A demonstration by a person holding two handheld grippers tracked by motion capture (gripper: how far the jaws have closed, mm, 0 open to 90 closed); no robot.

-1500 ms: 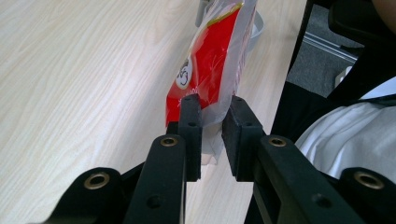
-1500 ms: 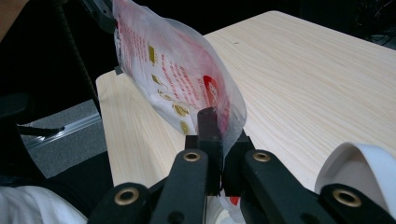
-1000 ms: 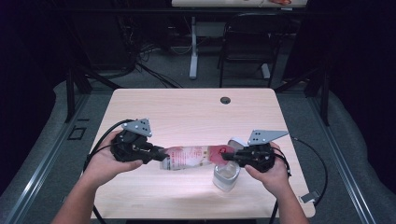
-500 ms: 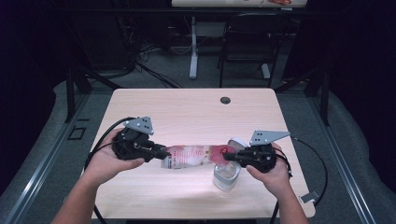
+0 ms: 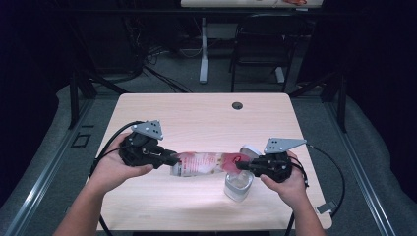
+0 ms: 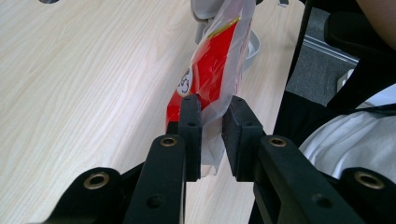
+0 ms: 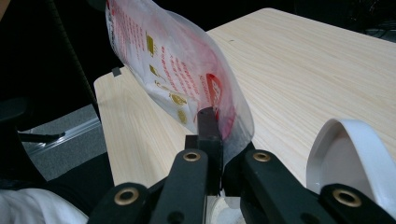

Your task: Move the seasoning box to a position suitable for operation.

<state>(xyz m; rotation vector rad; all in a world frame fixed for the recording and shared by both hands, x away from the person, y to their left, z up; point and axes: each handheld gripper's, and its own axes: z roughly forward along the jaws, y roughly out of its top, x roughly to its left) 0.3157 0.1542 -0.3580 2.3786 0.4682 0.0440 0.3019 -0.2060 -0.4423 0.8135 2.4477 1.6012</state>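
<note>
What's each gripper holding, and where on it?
Both hold one red-and-clear plastic snack pouch: left gripper pinches one end edge, right gripper the opposite end.

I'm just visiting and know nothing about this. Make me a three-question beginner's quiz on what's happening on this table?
1. What do the left gripper and right gripper hold between them?
2. True or false: the pouch lies flat on the table.
3. What stands under the pouch's right end? A) clear cup B) plate C) bowl

Key: 1. A red and white plastic pouch, one end each. 2. False, it is held up. 3. A, the clear cup.
</note>
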